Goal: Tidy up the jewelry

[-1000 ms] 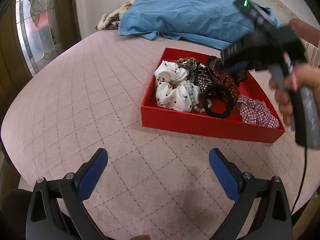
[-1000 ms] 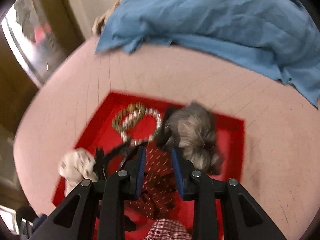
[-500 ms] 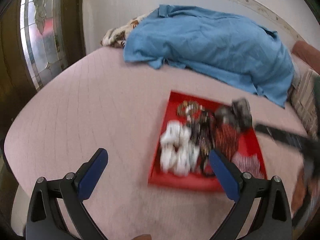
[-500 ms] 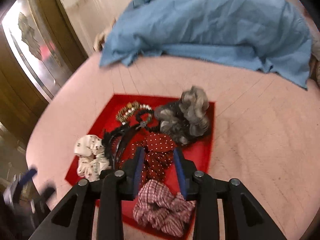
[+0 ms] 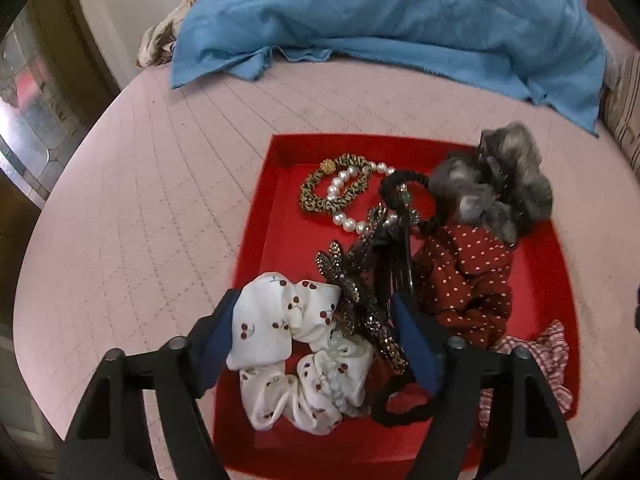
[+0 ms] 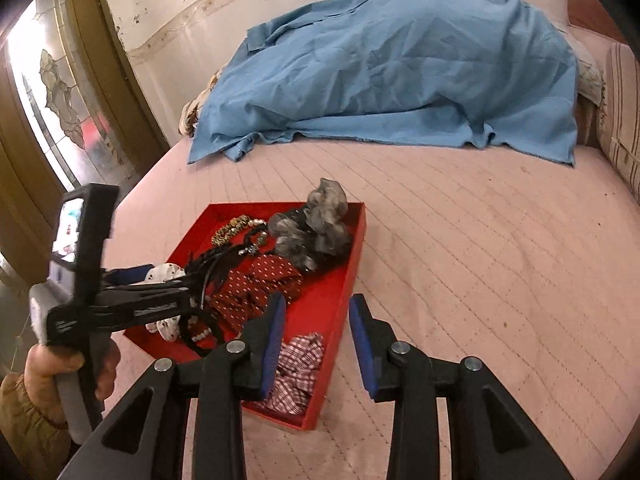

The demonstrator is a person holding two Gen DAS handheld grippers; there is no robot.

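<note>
Both views: strong fisheye distortion, straight quilt lines of pink quilted bedspread (image 6: 460, 240) bowing outward, black vignette at corners. Lighting soft, moderately bright, indoor. Daylight enters through leaded stained-glass window (image 6: 60, 92) at left, overexposed with white glare in right wrist view. Crumpled blue cloth (image 5: 400, 20) evenly lit, mild fold shading. Shallow red cardboard tray (image 5: 264, 248) shows slight colour bleed and motion smear along edges in left wrist view. Shadows faint and diffuse. Black handheld left gripper (image 6: 176, 300) slightly blurred in right wrist view.
</note>
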